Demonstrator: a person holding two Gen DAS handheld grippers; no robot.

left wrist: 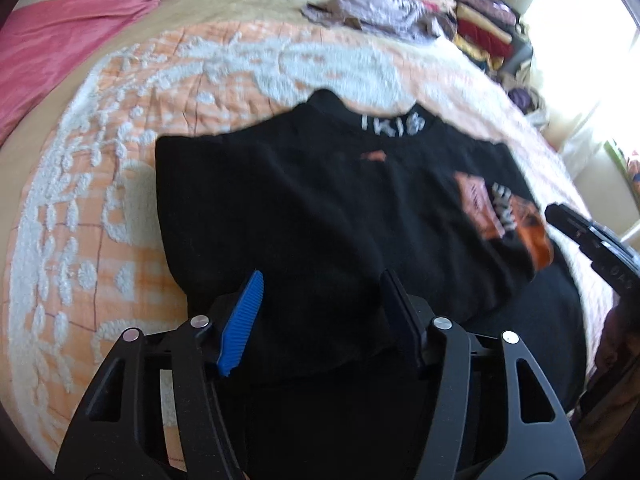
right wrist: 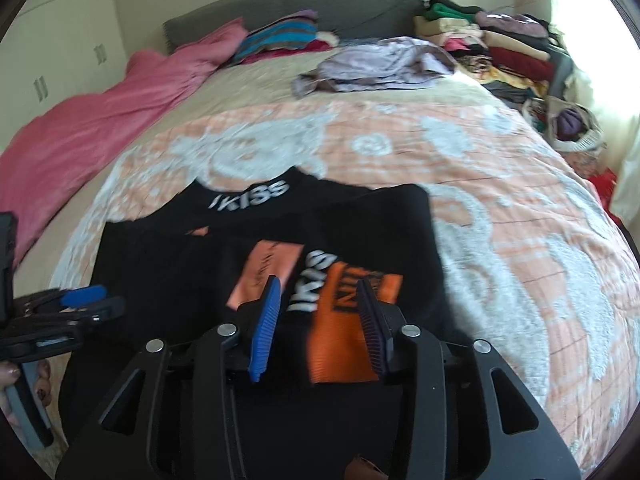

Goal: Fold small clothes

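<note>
A black top [left wrist: 312,200] with white lettering at the collar and an orange print lies partly folded on the orange-and-white quilt [left wrist: 120,184]. My left gripper [left wrist: 322,280] hangs over its near left edge, jaws apart, black cloth lying below and between the blue pads without being pinched. In the right wrist view the same top [right wrist: 160,272] shows its orange print. My right gripper [right wrist: 318,284] stands open just above that print. The left gripper [right wrist: 90,300] shows at the left edge of that view, and the right gripper [left wrist: 564,220] at the right edge of the left wrist view.
A pink blanket [right wrist: 100,132] runs along the bed's left side. A crumpled lilac garment [right wrist: 380,64] lies further up the bed, with stacks of folded clothes [right wrist: 500,48] at the far right and a grey headboard [right wrist: 320,4] behind. A basket [right wrist: 576,128] sits off the right edge.
</note>
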